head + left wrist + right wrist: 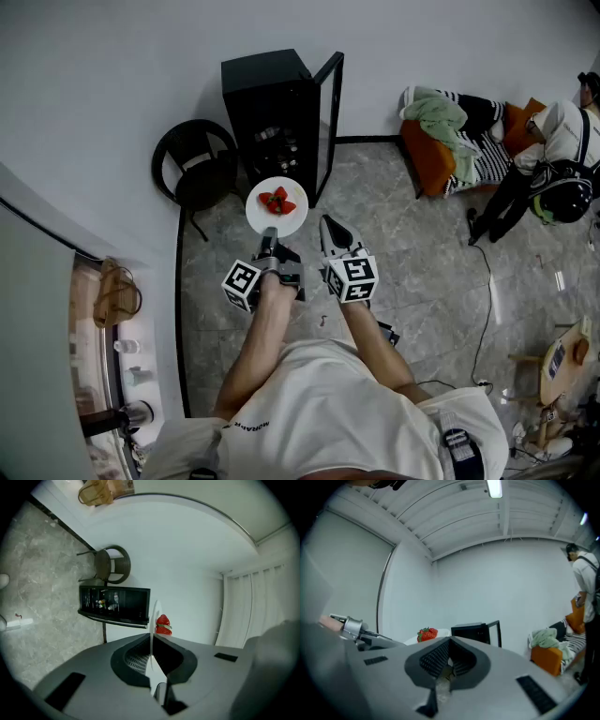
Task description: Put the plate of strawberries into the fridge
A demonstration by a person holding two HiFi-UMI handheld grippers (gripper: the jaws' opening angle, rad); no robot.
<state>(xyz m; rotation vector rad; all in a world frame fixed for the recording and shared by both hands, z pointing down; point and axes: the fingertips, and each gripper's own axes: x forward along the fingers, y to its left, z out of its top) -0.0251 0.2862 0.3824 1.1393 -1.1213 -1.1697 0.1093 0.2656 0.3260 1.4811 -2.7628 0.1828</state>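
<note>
1. Step in hand, as I judge it: carrying the plate to the fridge (272,112). The fridge stands ahead against the wall, well apart from the plate, with its door (330,122) swung open.
2. Inside the fridge are dark shelves with a few small things (275,141), too small to name. I cannot tell whether a shelf has free room.
3. The plate (261,217) is white and round. It is in the air above the floor, between the person and the fridge, roughly level.
4. The strawberries (277,201) sit as a small red cluster about the plate's middle, none at the rim.
5. The left tongs (269,236) are narrow, clamped on the plate's near rim, which runs edge-on between the jaws.
6. The right tongs (330,228) are closed together with nothing in them, just beside the plate on its right.
7. The next move calls for stepping closer with the plate held level so the strawberries do not roll. Then the plate must go down to a shelf and slide in past the door. The right tongs are free to steady the door.
</note>
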